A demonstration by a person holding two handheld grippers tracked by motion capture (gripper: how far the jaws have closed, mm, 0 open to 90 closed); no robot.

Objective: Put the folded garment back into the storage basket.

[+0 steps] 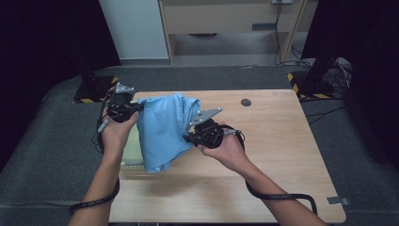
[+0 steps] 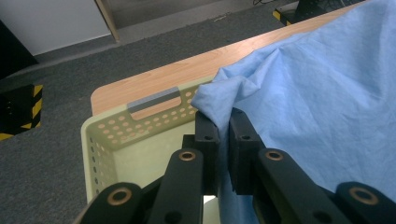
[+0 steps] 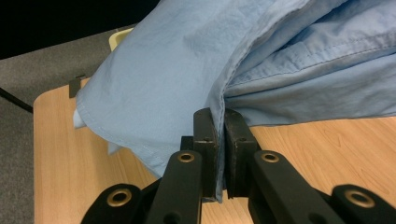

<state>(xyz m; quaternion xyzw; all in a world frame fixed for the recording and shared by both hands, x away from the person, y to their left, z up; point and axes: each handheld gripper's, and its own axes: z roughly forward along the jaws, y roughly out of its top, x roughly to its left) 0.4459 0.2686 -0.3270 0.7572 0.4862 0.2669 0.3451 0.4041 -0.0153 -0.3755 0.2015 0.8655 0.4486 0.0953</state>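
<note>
A light blue cloth (image 1: 162,129) hangs between both grippers above the left part of the wooden table (image 1: 273,150). My left gripper (image 1: 136,108) is shut on its upper left edge; in the left gripper view the blue cloth (image 2: 317,107) is pinched between the black jaws of that left gripper (image 2: 224,122). My right gripper (image 1: 187,138) is shut on the cloth's right side; the right gripper view shows a seamed fold of the blue cloth (image 3: 187,79) clamped in the right gripper (image 3: 220,117). Under the cloth stands a pale yellow-green perforated basket (image 2: 140,126), mostly hidden from above.
A small dark round disc (image 1: 245,102) lies near the table's far edge. Dark stands with yellow-black striped bases (image 1: 91,92) sit on the grey floor beyond the table's corners. The basket (image 1: 131,150) stands at the table's left edge.
</note>
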